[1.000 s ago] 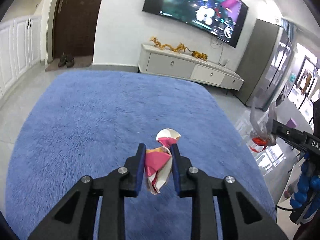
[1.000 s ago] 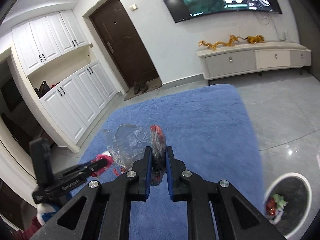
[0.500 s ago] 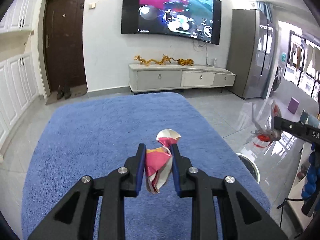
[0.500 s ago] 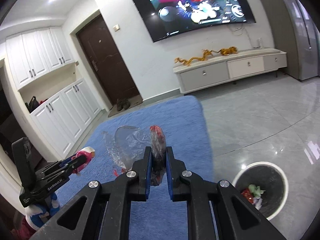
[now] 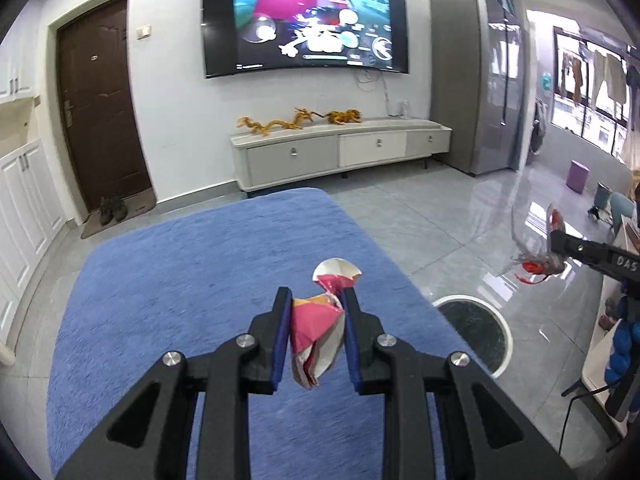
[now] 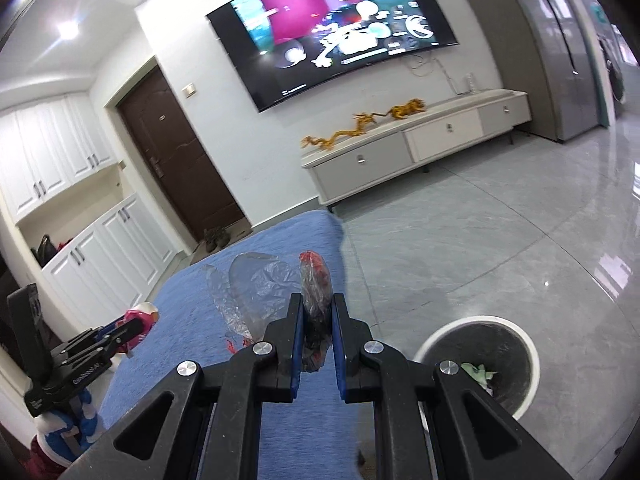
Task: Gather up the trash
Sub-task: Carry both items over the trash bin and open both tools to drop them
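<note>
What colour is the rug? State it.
The rug is plain blue, seen best in the left wrist view.

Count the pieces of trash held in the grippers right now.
2: a crumpled pink wrapper clamped in the left gripper, and a clear plastic bag with red bits in the right gripper. More trash lies in the bin.

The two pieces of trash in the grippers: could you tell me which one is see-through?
The plastic wrapper in the right gripper; the left gripper holds an opaque pink-and-white crumpled wrapper.
</note>
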Available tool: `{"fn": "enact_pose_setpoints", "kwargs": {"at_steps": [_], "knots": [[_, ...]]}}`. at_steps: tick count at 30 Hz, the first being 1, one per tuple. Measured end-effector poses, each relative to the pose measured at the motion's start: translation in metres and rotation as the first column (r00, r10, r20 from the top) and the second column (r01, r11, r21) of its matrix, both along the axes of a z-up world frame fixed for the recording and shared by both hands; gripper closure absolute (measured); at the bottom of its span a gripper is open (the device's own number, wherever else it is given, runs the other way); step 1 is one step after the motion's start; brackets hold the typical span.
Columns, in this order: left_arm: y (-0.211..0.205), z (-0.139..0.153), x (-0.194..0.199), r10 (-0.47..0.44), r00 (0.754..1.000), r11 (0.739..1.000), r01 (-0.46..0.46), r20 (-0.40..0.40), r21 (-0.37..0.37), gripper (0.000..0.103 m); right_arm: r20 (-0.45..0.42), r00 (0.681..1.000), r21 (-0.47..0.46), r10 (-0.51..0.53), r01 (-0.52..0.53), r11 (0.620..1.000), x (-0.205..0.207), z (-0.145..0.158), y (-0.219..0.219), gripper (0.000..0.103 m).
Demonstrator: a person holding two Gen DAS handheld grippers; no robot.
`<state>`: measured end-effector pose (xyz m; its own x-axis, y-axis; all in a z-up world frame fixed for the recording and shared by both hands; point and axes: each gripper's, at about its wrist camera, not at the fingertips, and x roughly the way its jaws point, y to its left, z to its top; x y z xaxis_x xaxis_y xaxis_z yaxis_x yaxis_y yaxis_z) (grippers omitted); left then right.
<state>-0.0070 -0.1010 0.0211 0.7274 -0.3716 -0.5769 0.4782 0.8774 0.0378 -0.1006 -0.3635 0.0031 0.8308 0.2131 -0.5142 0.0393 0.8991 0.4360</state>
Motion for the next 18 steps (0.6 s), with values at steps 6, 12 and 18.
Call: {"fn": "enact_pose_setpoints", "kwargs": {"at_steps": [6, 12, 18], "knots": [[-0.07, -0.01, 0.009, -0.117, 0.992, 0.992, 0.119, -0.043, 0.042, 0.08, -0.047, 0.994, 0.03, -0.098, 0.1, 0.995, -0.008, -0.029, -0.045, 0.09], [-0.148, -0.039, 0.019, -0.243, 0.96, 0.966, 0.253, -0.14, 0.058, 0.08, -0.151, 0.97, 0.038, -0.19, 0.198, 0.979, -0.005, -0.069, -0.086, 0.09], [-0.225, -0.078, 0.045, -0.326, 0.91, 0.935, 0.351, -0.257, 0.057, 0.077, -0.262, 0.932, 0.025, -0.249, 0.265, 0.964, 0.014, -0.111, -0.108, 0.088]]}}
